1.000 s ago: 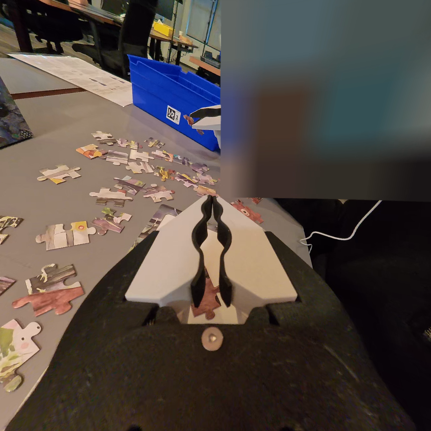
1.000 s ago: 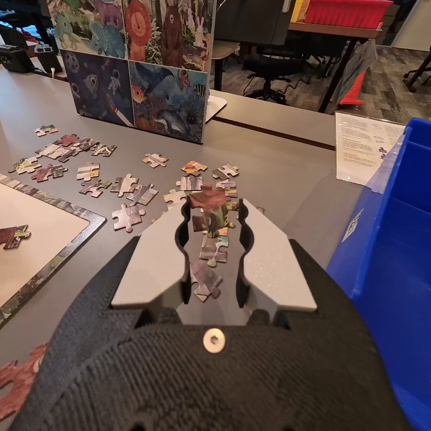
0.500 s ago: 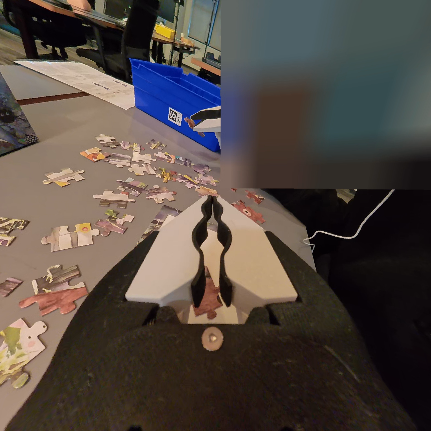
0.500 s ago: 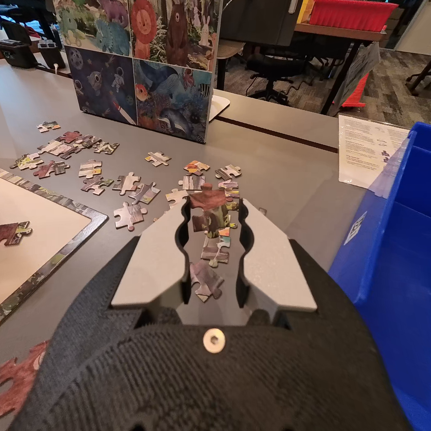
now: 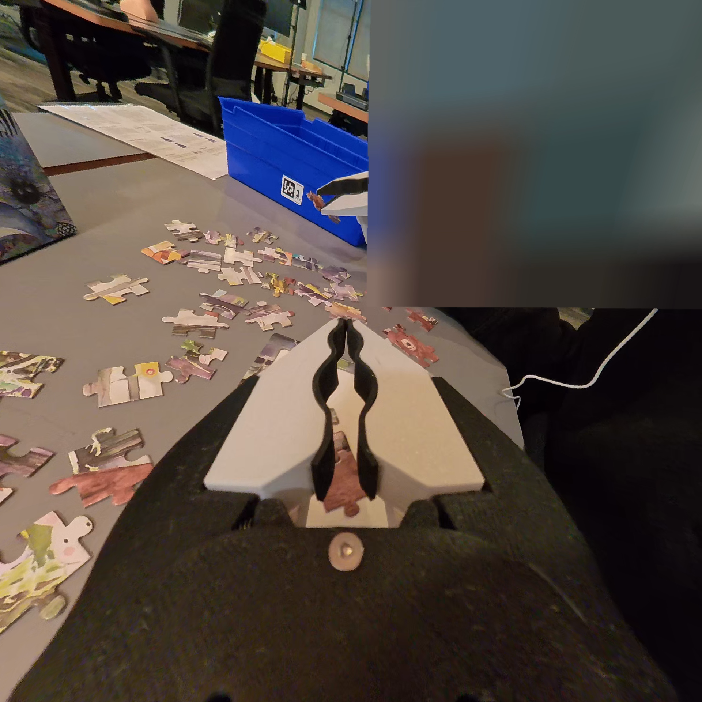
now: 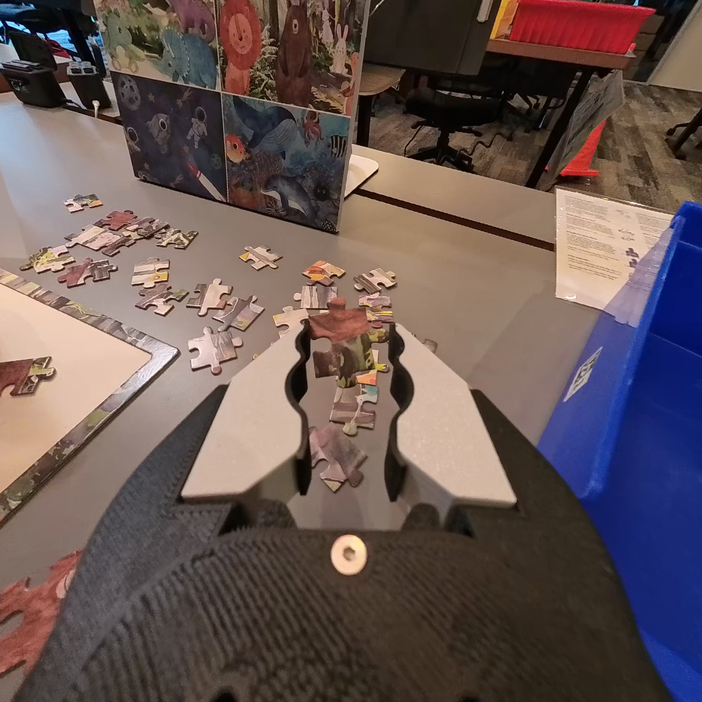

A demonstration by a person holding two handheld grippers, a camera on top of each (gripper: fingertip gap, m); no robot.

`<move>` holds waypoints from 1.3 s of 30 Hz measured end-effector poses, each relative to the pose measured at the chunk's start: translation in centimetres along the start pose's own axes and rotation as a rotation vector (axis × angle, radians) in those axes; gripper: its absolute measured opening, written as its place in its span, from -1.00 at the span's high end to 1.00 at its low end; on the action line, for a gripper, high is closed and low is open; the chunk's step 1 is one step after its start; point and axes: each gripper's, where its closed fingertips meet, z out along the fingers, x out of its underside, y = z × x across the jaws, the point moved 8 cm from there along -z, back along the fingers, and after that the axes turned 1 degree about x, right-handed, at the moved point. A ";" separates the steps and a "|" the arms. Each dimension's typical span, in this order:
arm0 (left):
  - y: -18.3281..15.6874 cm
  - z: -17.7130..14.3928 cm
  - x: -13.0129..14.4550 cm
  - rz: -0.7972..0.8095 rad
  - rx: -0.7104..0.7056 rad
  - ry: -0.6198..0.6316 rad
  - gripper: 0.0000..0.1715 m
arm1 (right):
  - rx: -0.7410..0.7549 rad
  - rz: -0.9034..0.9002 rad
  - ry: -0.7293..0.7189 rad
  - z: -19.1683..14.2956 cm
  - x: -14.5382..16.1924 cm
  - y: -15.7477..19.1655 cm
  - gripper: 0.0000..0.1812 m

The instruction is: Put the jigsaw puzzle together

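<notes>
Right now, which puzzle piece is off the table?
The brown-and-green puzzle piece pinched at the right gripper fingers; all others lie flat.

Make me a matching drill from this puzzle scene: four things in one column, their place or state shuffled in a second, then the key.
Things:
1. right gripper
2. left gripper
3. blue bin
4. puzzle box

Places or states:
A. stands upright at the far side of the grey table
B. shut, with nothing between its tips
C. holds a brown-and-green puzzle piece above the loose pieces
D. sits beside a printed sheet, a marker tag on its wall

Pairs: 1-C, 2-B, 3-D, 4-A
</notes>
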 end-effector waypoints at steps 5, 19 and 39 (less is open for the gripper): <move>1.5 -1.3 -0.6 0.051 -0.124 -0.001 1.00 | -0.006 -0.002 -0.002 0.0 0.0 0.1 0.57; 18.3 -6.0 0.7 -0.023 -0.498 0.500 0.53 | -0.016 -0.014 -0.013 0.0 -0.1 0.4 0.57; 17.4 -5.8 1.4 0.071 -0.534 0.561 0.61 | -0.008 -0.012 0.009 0.2 0.2 0.2 0.57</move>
